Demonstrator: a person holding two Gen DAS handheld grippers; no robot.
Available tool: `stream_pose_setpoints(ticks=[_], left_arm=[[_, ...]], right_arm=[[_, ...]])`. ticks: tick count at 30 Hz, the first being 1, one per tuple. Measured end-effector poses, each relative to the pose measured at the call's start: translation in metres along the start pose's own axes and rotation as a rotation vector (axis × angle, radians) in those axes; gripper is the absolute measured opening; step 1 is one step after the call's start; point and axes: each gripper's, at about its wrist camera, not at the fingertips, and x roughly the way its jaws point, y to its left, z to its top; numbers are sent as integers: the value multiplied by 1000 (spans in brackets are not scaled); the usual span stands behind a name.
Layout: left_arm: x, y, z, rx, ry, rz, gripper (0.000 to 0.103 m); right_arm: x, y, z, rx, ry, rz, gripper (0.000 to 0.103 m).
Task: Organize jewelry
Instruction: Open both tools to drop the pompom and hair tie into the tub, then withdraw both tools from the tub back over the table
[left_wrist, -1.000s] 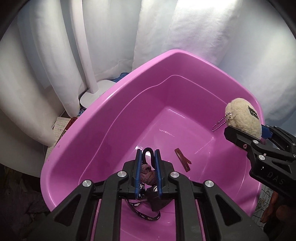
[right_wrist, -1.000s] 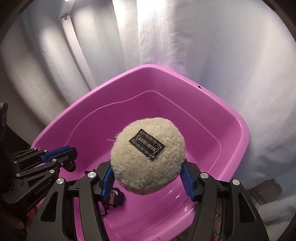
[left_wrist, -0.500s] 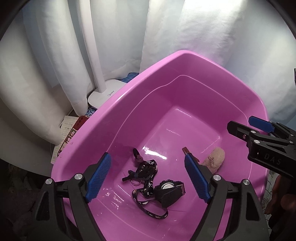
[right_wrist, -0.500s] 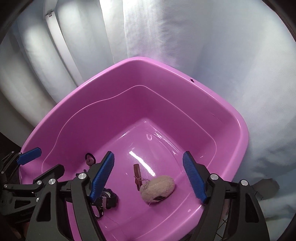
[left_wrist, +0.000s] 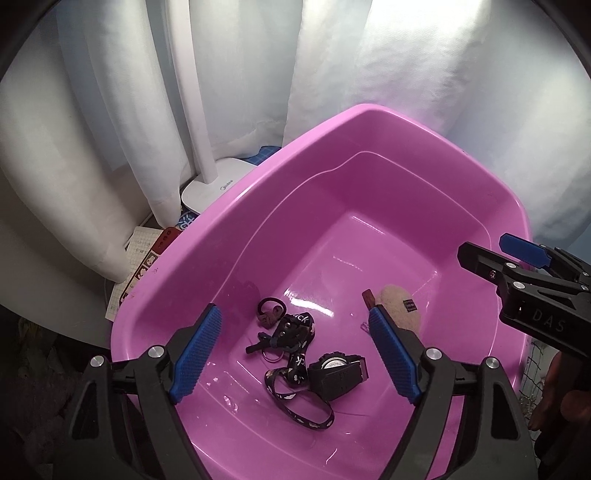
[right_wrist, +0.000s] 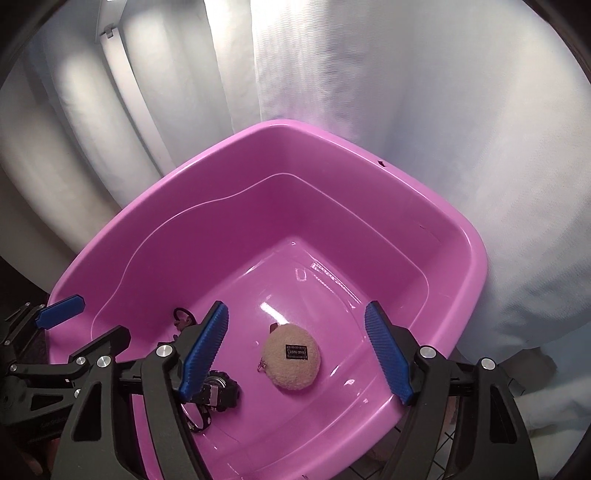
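From the left wrist view, we look down into a pink plastic tub (left_wrist: 369, 122), with white curtains behind it and the white base of a lamp (left_wrist: 216, 186) standing just outside its far left rim. Our left tool (left_wrist: 295, 350) hangs over the near part of the tub with its blue-padded fingers wide apart and nothing between them. On the tub floor below lie a small dark hair tie (left_wrist: 269, 312), a black printed lanyard (left_wrist: 295, 369) in a loose tangle, and a black wristwatch (left_wrist: 338, 374) touching the lanyard. To the right, a fluffy beige pom-pom charm (left_wrist: 402, 310) rests beside a small brown clip (left_wrist: 368, 297). The other tool enters at the right edge, above the tub's right rim. From the right wrist view, our right tool (right_wrist: 295, 354) also stands wide apart and empty, hovering over the tub; the charm (right_wrist: 291, 362) lies on the floor beneath the gap, label up, with a short bead chain at its left. The watch (right_wrist: 218, 391) and hair tie (right_wrist: 183, 317) show partly behind the left finger. We judge the gathering well along: five pieces sit in the tub and neither tool carries anything. Whether more pieces wait outside the tub, we cannot tell from these views.
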Motion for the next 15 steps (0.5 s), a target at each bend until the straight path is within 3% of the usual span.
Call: stream_pose_setpoints(ticks=[12,15], left_arm=[[-25,-4,-12,-7,-37,14,82],[-34,-7,-15,-12,-50,11,90]], right_arm=[[-30,3,-10,-7,-47,10,73],[-41,1,-16,-6,-62,14,73]])
